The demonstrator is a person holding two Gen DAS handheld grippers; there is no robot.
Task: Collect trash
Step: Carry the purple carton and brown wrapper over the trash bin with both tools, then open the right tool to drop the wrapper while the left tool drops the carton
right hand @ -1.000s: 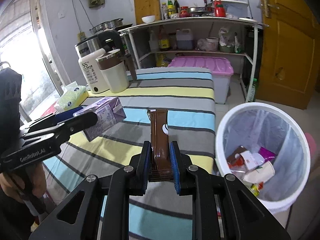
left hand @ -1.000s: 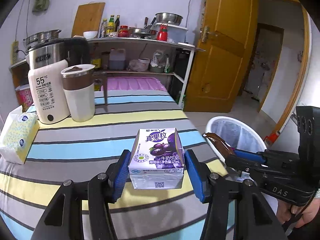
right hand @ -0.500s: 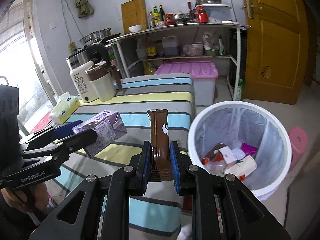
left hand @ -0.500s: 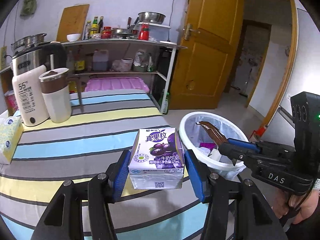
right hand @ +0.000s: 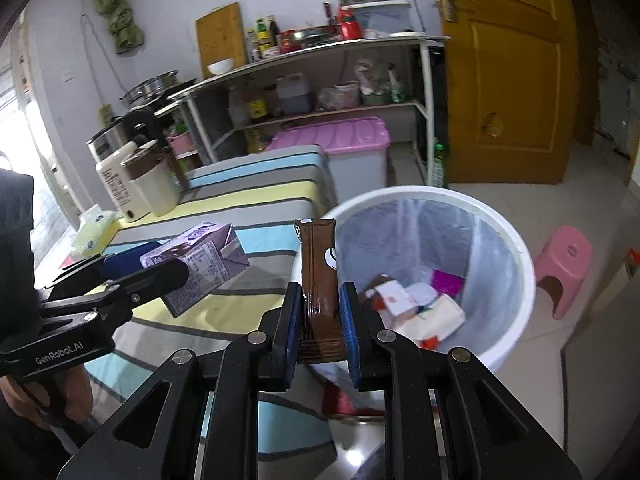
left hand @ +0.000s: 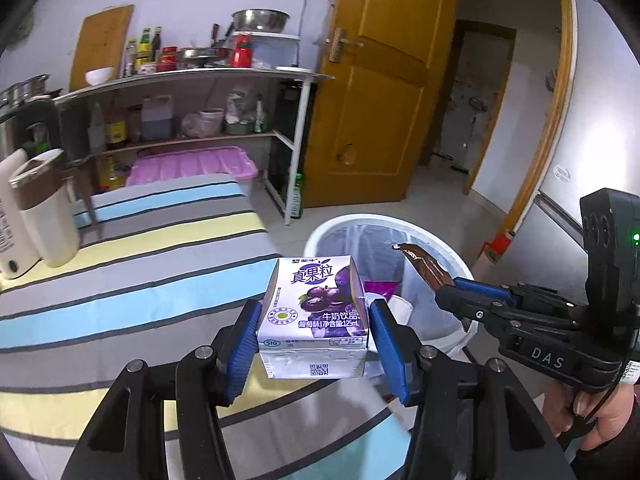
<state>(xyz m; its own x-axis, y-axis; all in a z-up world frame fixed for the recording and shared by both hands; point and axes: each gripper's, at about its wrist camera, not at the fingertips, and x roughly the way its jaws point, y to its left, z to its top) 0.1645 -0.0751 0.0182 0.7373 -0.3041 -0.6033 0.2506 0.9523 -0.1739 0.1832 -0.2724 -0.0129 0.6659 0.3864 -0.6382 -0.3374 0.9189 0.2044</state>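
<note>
Left gripper (left hand: 313, 346): fingers closed on a purple milk carton (left hand: 316, 312), one blue pad pressed on each side, printed front turned up toward the camera. Carton lifted off the striped desk (left hand: 120, 280), at the desk's edge and just beside the white trash bin (left hand: 436, 236). From the right wrist view, same carton (right hand: 200, 264) tilted in the air over the striped cloth, left of the bin.

Right gripper (right hand: 319, 320): fingers closed narrow on a brown snack wrapper (right hand: 319, 268), gripped at its lower part, upper end standing up straight between the pads. Wrapper over the near-left rim of the trash bin (right hand: 512, 248), not yet inside. In the left wrist view, wrapper (left hand: 426, 266) pointing over the bin mouth.

Inside the bin, on a clear liner: white cartons, a purple packet, some red scraps.

On the far part of the desk: a white kettle (right hand: 116, 184) and a cream cup with brown lid (right hand: 154, 184), touching or very near each other; a tissue pack (right hand: 94, 234) beside them. On the floor right of the bin, a pink stool (right hand: 564, 264).
</note>
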